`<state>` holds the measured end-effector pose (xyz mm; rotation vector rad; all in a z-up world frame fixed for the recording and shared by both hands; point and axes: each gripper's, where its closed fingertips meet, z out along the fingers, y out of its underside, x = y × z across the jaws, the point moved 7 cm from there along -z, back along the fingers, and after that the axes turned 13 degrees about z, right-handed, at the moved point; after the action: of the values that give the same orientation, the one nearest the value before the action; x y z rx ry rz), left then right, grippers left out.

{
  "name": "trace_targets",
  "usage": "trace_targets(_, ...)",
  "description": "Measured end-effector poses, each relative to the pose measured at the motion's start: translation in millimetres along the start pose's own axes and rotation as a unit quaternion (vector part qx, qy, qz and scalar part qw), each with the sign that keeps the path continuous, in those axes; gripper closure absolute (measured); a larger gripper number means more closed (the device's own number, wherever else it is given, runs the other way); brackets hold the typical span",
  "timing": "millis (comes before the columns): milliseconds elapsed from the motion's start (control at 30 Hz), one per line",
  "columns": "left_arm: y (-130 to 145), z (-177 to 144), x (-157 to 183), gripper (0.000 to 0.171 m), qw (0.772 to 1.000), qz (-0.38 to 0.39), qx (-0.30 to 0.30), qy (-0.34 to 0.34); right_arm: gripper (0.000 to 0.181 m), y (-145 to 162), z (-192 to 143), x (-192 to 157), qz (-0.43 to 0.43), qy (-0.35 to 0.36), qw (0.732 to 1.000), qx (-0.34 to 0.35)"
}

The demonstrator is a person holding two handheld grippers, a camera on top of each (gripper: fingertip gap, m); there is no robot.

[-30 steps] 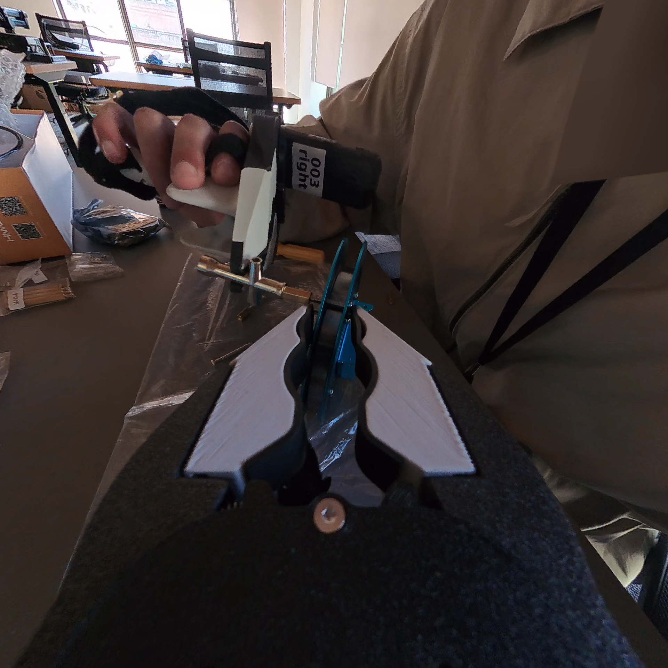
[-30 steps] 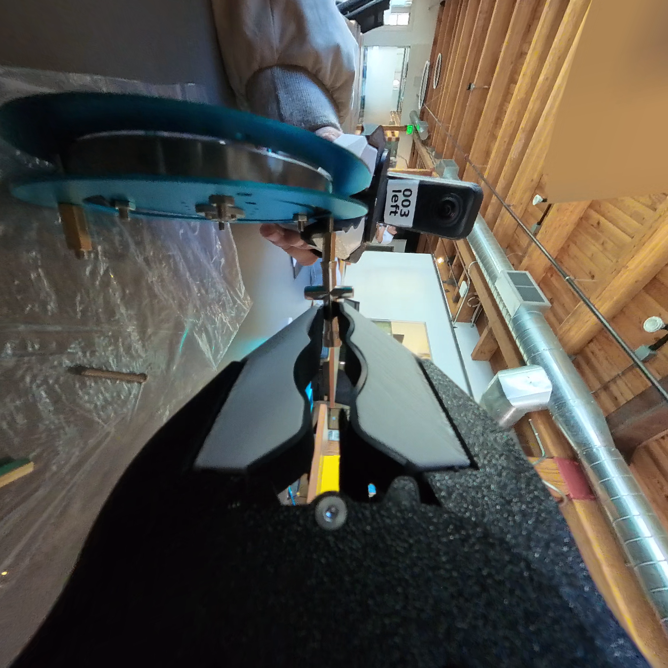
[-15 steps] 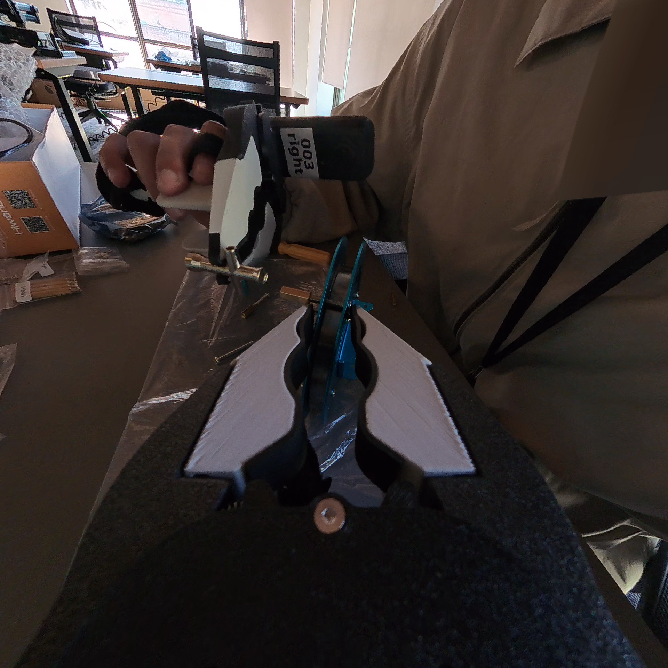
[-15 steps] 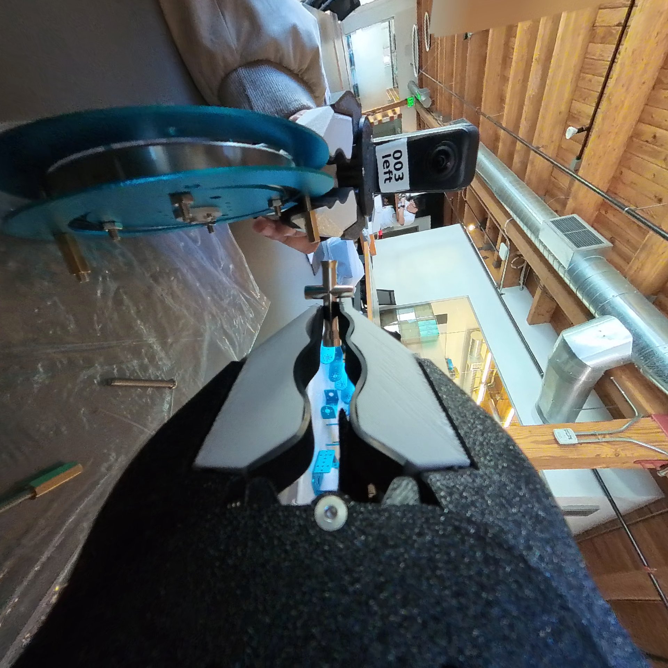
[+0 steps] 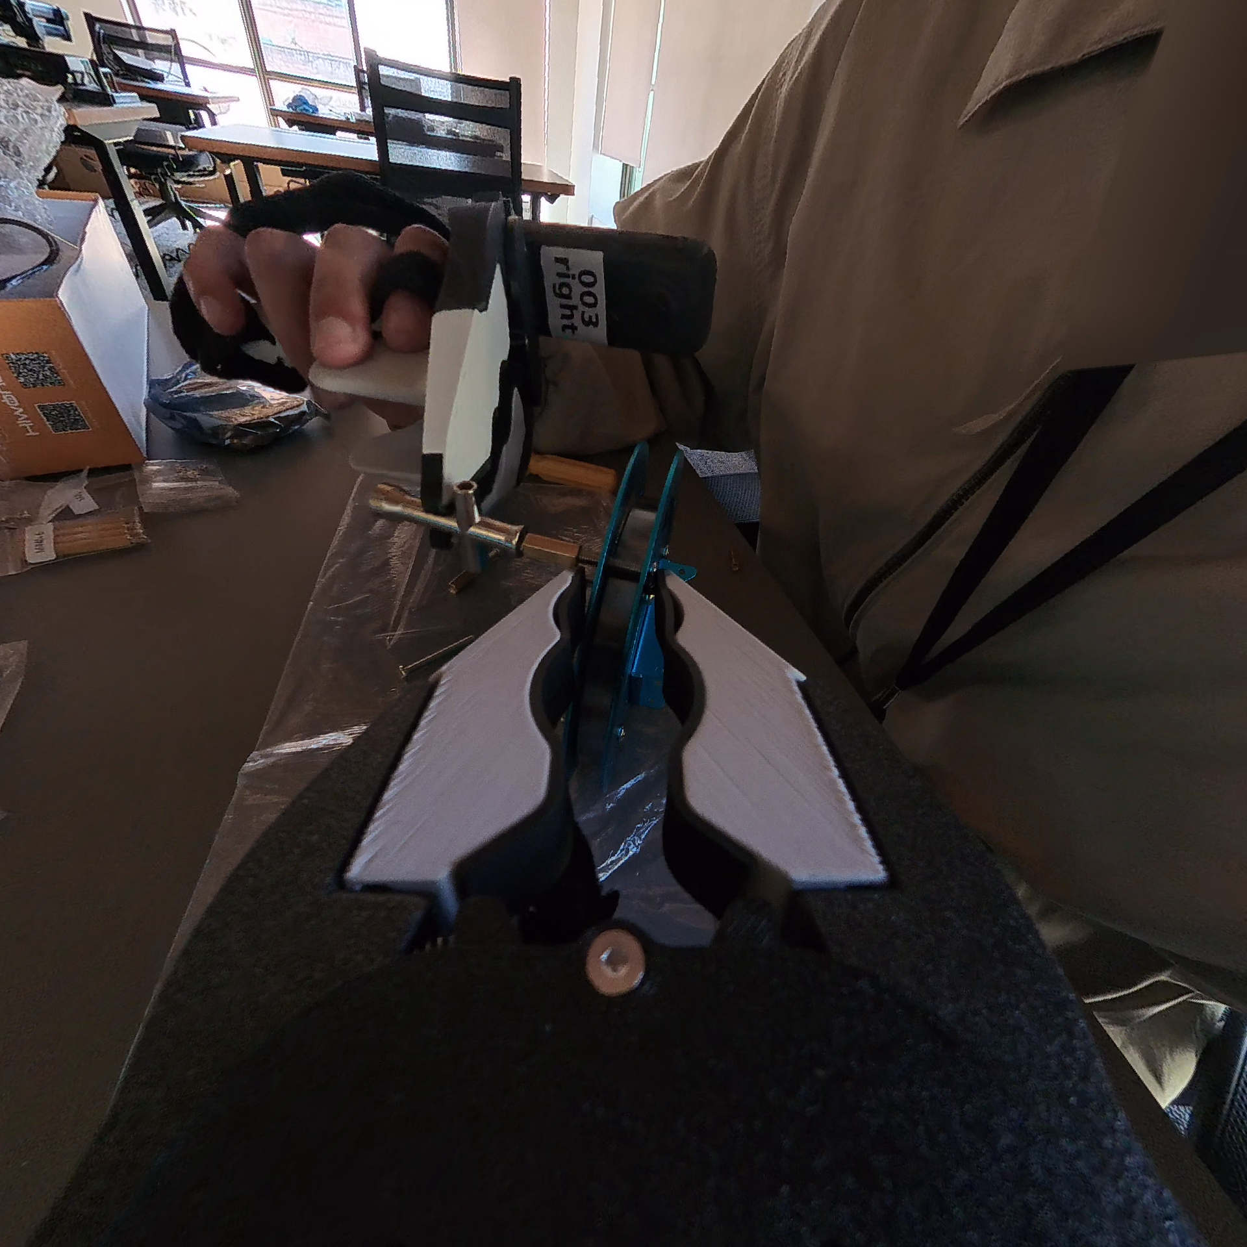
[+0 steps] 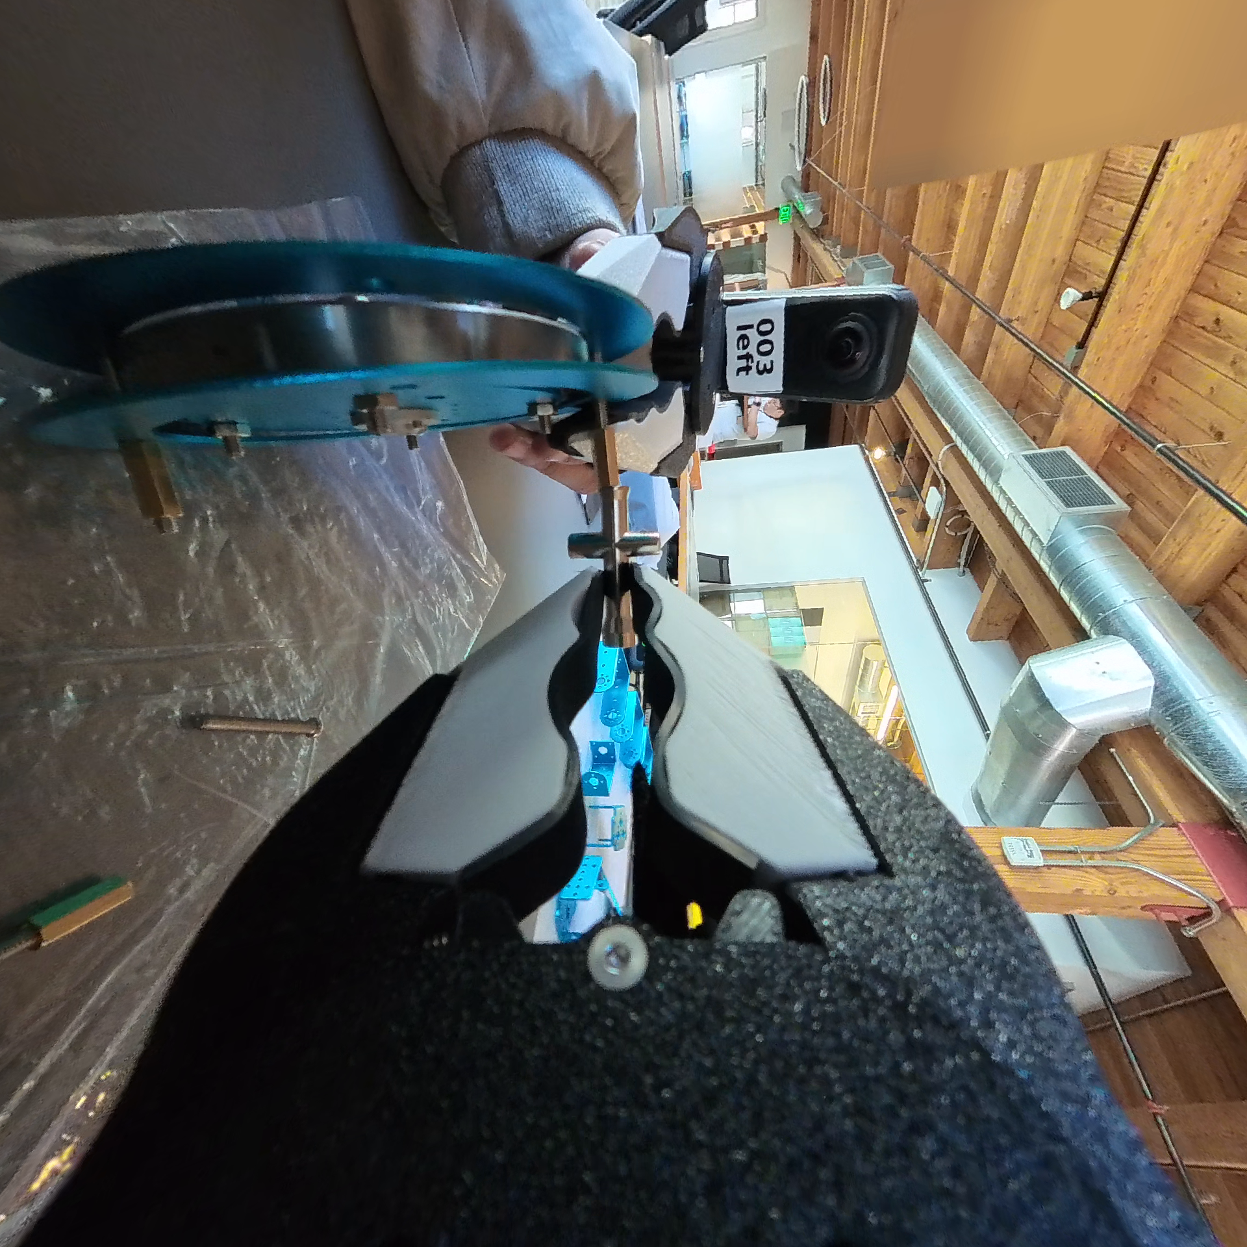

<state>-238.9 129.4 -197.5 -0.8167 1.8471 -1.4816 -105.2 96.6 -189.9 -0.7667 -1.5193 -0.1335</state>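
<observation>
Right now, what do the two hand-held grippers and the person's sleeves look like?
Each hand-held gripper, left and right, has two pale grey wedge fingers with wavy black inner pads, a black foam-covered body and one silver screw. Each carries a black camera with a white label. The sleeves are beige with ribbed grey cuffs.

Blue double-disc assembly (image 5: pixel 631 607) upright, gripped

An office-workshop — desks (image 5: pixel 283 145), chairs (image 5: pixel 445 128); timber ceiling (image 6: pixel 1079 337), steel ducts (image 6: pixel 1147 648).
</observation>
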Motion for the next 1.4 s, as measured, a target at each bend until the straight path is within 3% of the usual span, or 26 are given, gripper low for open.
trace_targets(833,0.0,-0.1,4.5,0.153,0.999,-0.007,0.010,0.030,0.175,-9.3,0.4,-10.1,-0.185,0.092,0.978,0.018)
trace_targets(1167,0.4,-0.1,5.4,0.153,0.999,-0.014,0.015,0.044,0.175,-7.6,1.4,-15.4,-0.192,0.116,0.974,0.037)
trace_targets(1400,0.5,1.3,7.0,0.153,0.997,-0.028,0.021,0.067,0.176,-12.3,1.2,-17.1,-0.271,0.131,0.953,0.031)
